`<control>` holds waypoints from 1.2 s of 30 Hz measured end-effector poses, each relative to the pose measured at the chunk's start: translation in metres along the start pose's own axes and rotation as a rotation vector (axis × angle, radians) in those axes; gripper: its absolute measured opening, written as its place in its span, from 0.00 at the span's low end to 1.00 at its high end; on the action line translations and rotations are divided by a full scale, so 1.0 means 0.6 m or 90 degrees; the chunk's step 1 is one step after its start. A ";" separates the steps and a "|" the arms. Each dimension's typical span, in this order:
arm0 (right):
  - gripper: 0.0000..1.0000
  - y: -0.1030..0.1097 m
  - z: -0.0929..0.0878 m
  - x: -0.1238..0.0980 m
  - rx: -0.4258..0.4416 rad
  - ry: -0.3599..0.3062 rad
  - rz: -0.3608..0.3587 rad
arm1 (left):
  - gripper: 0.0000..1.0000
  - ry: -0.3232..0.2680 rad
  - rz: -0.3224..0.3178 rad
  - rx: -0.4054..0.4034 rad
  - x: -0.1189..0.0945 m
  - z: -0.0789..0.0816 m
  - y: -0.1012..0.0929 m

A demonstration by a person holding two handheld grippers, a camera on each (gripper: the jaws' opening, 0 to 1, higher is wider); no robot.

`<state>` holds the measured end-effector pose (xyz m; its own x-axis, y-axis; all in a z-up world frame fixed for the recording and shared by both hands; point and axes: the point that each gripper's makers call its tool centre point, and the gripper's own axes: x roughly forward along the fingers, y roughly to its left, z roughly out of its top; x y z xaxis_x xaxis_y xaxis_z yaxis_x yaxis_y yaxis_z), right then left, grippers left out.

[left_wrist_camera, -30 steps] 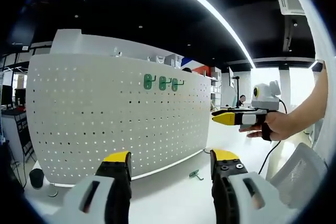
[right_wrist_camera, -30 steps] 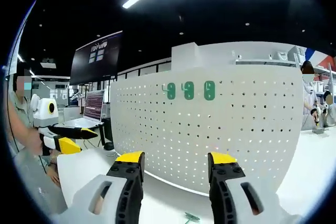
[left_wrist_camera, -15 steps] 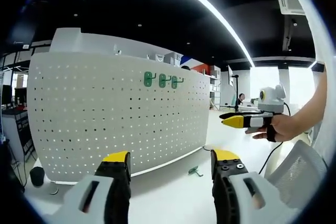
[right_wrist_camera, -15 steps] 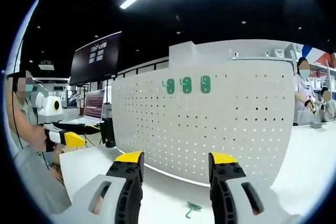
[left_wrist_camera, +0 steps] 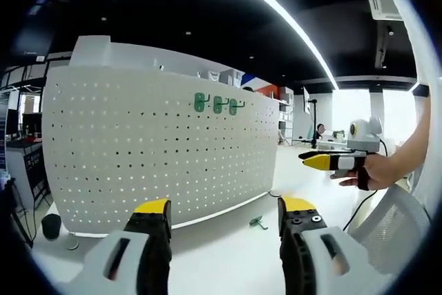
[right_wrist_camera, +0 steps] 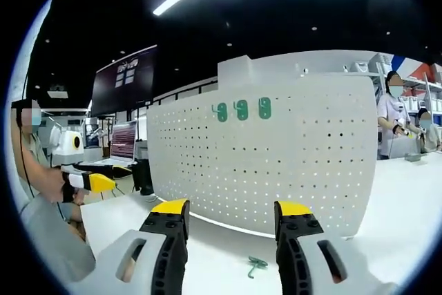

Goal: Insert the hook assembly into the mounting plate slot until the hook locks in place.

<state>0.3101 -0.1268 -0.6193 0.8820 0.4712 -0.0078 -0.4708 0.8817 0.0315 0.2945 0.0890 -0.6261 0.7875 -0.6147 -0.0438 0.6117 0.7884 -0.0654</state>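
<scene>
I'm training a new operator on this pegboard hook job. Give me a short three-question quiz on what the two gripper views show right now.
1. True or false: a loose green hook lies on the white table in front of the pegboard.
2. How many green hooks are already mounted near the pegboard's top edge?
   A. one  B. three  C. five
3. Fill in: the jaws of the right gripper stand ____, with nothing between them.

Key:
1. True. It also shows in the left gripper view, beside the left gripper.
2. B.
3. open.
</scene>
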 end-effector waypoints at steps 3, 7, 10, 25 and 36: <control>0.48 -0.001 -0.006 -0.006 0.005 0.003 -0.003 | 0.64 -0.002 0.001 0.001 -0.003 0.002 0.000; 0.48 -0.001 -0.013 -0.014 0.007 0.008 -0.006 | 0.64 -0.001 0.004 -0.003 -0.007 0.000 0.003; 0.49 -0.002 -0.013 -0.015 0.010 0.008 -0.008 | 0.64 0.001 0.007 -0.008 -0.011 -0.005 0.004; 0.48 0.002 -0.015 -0.013 0.008 0.011 -0.004 | 0.64 0.012 0.000 0.008 0.000 -0.005 0.003; 0.48 0.007 -0.018 -0.013 0.008 0.016 0.004 | 0.67 0.067 -0.071 0.029 0.027 -0.023 -0.015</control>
<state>0.3010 -0.1267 -0.6301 0.8784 0.4767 -0.0326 -0.4753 0.8787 0.0439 0.3008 0.0718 -0.6399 0.7037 -0.6958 -0.1436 0.6996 0.7139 -0.0311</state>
